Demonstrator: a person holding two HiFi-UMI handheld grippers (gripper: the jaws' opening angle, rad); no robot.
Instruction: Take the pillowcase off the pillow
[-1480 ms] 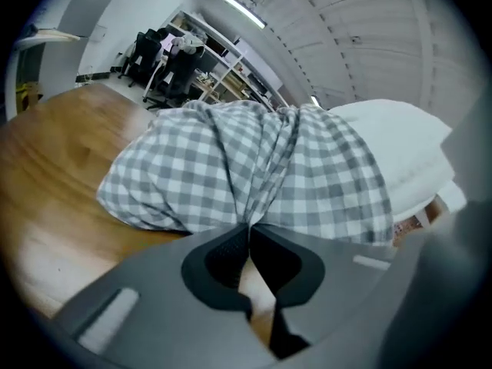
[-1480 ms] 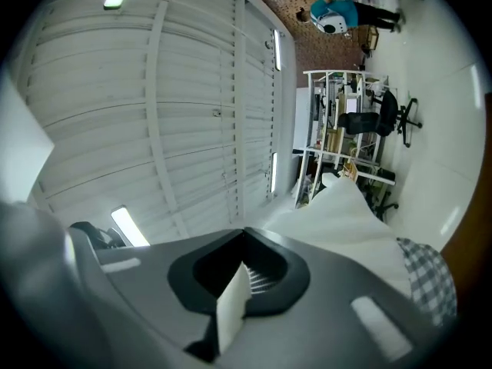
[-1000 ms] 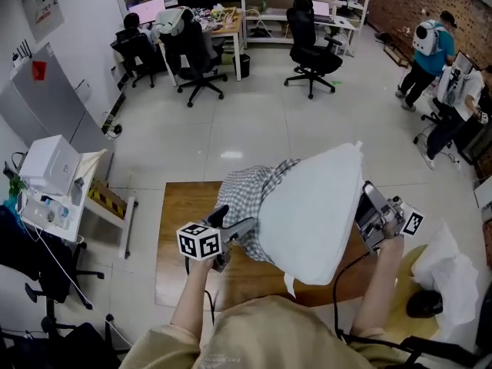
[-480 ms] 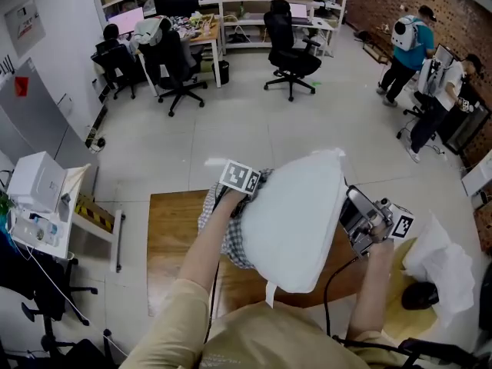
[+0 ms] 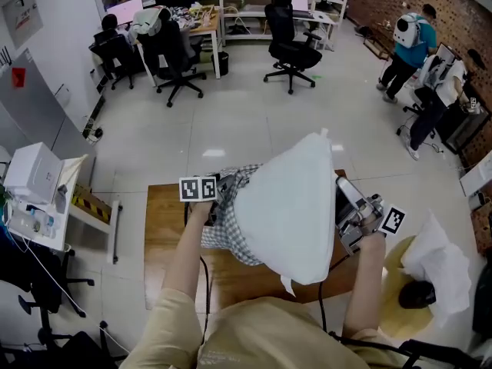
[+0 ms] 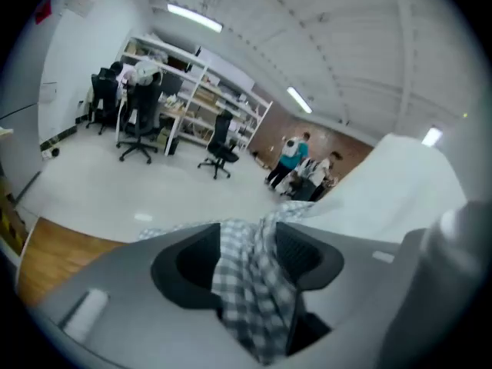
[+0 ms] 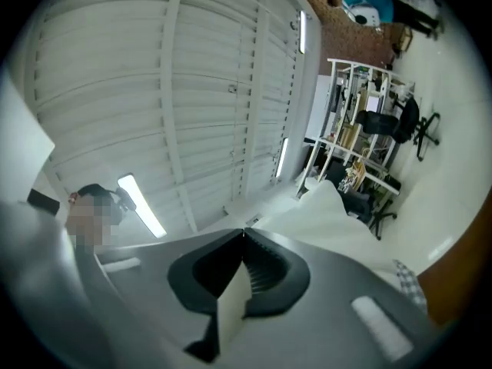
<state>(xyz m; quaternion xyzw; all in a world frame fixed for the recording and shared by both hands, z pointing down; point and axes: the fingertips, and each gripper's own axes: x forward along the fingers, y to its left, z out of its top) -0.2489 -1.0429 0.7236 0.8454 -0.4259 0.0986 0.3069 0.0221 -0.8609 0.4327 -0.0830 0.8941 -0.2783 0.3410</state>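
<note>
Above the tabletop (image 5: 165, 237), the left gripper's (image 6: 246, 244) fingers, which have just been opening, pinch the bunched checked pillowcase (image 6: 254, 298) beside the white pillow (image 5: 292, 206). The right gripper's (image 7: 244, 241) fingers are clamped on the pillow's right edge, holding it raised.

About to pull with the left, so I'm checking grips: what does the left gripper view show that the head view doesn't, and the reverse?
Left gripper view only: the checked pillowcase bunched between the jaws of the left gripper, filling the gap; the jaws have just been opening. Head view only: the right gripper at the right edge of the white pillow, and the wooden table below. Both: the pillow mostly bare, the pillowcase gathered at one end, office chairs behind.
</note>
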